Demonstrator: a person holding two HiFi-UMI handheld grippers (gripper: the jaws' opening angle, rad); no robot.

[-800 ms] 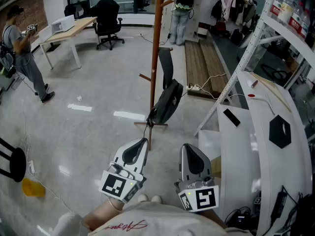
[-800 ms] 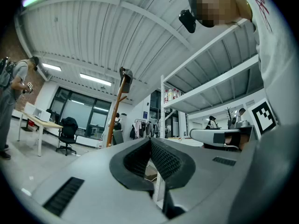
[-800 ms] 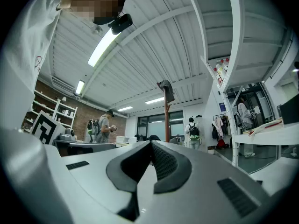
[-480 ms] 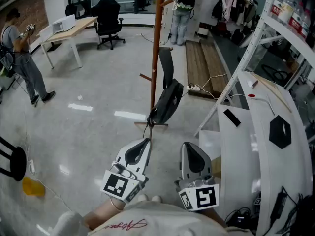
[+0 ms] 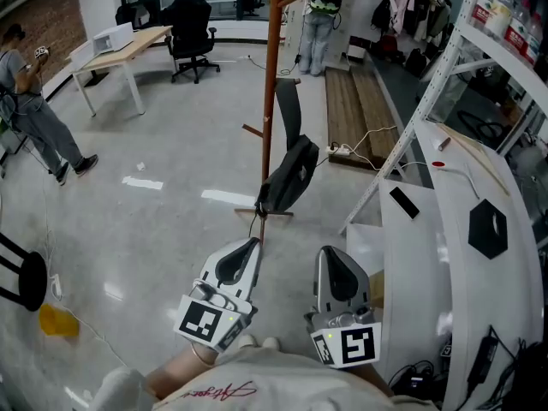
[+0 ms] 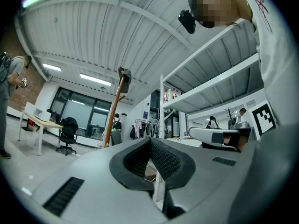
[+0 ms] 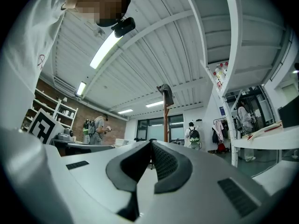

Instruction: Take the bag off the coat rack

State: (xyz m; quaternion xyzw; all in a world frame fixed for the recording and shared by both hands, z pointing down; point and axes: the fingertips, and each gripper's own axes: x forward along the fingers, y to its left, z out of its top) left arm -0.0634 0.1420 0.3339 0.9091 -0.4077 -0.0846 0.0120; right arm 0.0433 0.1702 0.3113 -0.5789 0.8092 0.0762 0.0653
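Left gripper (image 5: 249, 248): jaws pressed together, nothing between them. Right gripper (image 5: 329, 259): likewise closed and empty. The black bag (image 5: 291, 176) hangs on the coat rack (image 5: 271, 75) ahead of both grippers and apart from them, its long axis near upright (slightly tilted). The left gripper looks nearer; its jaws must spread first.

The head view's top edge cuts off your coat rack (image 5: 271, 75), and both gripper views show the bag (image 6: 125, 74) too small to tell how it hangs.
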